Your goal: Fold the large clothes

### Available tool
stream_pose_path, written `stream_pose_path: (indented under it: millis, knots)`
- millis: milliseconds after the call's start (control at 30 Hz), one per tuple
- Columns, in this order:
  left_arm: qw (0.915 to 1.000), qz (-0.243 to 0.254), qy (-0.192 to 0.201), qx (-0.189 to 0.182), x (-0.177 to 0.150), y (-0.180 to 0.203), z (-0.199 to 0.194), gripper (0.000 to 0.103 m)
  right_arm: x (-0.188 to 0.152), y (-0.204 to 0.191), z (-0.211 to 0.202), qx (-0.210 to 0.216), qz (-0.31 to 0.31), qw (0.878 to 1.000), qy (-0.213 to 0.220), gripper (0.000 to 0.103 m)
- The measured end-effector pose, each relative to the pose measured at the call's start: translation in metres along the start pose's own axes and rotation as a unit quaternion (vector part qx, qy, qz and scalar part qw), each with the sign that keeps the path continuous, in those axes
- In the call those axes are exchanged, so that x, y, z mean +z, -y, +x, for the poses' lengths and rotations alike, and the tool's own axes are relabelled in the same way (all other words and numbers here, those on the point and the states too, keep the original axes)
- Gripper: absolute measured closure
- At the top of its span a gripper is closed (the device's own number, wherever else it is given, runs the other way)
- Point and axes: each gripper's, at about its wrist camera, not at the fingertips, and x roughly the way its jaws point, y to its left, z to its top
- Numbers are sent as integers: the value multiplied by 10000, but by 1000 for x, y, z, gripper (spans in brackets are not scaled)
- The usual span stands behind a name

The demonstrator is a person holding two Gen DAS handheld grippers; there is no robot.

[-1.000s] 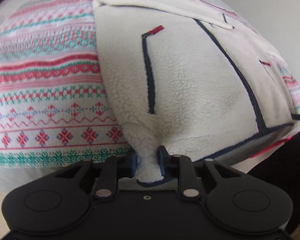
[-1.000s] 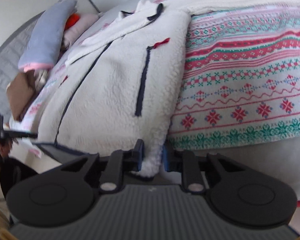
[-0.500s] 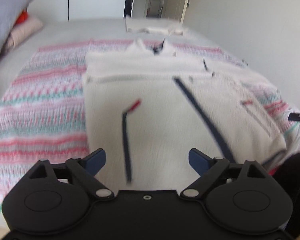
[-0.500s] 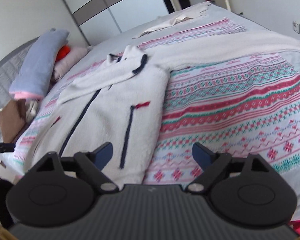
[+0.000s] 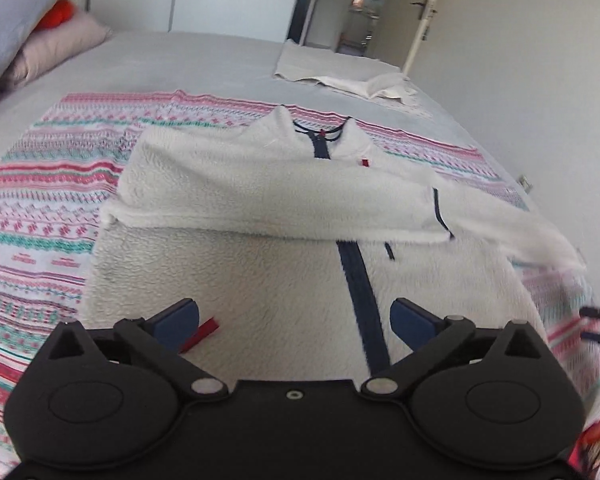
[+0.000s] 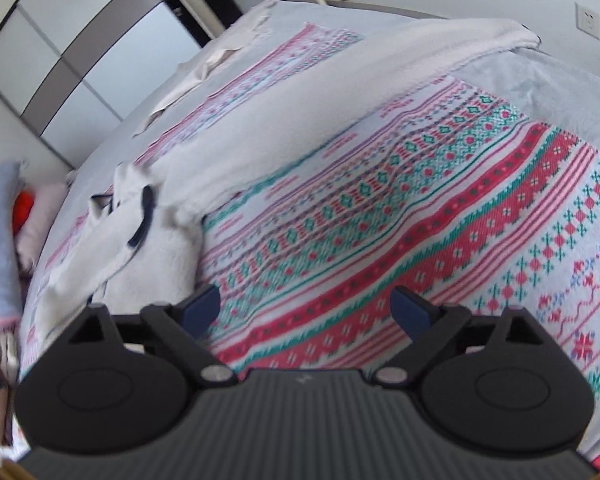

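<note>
Beside fleece jacket (image 5: 260,280), bare blanket (image 6: 420,220).

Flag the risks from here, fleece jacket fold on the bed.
The long sleeve trails out across the patterned blanket, away from the jacket body: easy to miss.

Both grippers, left gripper and right gripper, have just opened and hold nothing, so the folded sleeve may slip.

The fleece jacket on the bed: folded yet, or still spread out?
Partly folded. One sleeve lies across the fleece jacket; the other sleeve stretches out over the patterned blanket.
</note>
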Motion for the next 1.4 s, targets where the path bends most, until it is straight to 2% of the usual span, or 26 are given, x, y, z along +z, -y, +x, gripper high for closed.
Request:
stream_pose_path:
  millis: [100,233,367,500,567,667,767,833,933,1133,1267,1400]
  knots:
    - [9996,-259,59,123,9,7,22,0,19,6,8,-113,198,9997,55,8]
    - [9968,-457,485,445,14,11,48,0,49,22,21,-211,421,9986,259,6]
    - [9920,-682,873,601,16,4,71,0,78,44,38,-257,925,9937,574,6]
    - [9882,-959,1026,612,14,-10,90,0,100,75,60,-225,1804,9776,1064,7]
    - [9867,-1042,1058,662,14,-16,97,0,110,89,70,-107,2142,9672,1362,11]
    - [9853,-953,1199,750,12,-23,105,0,125,96,84,-198,2345,9572,1686,22]
    - [9859,-810,1262,741,11,-31,112,0,139,94,96,-566,2286,9536,1877,42]
    - [9853,-843,1285,748,11,-37,117,0,144,90,103,-791,2148,9539,1940,80]
    - [9828,-1025,1314,801,12,-47,120,0,144,74,99,-840,1839,9524,2281,87]
    - [9811,-1148,1307,842,17,-56,117,0,153,21,69,-654,1199,9503,2797,89]
    - [9808,-767,1450,1053,21,-54,107,0,162,-40,42,-456,507,9533,2943,90]
    - [9789,-760,1563,1071,25,-59,96,0,161,-117,21,-120,-276,9538,2989,90]
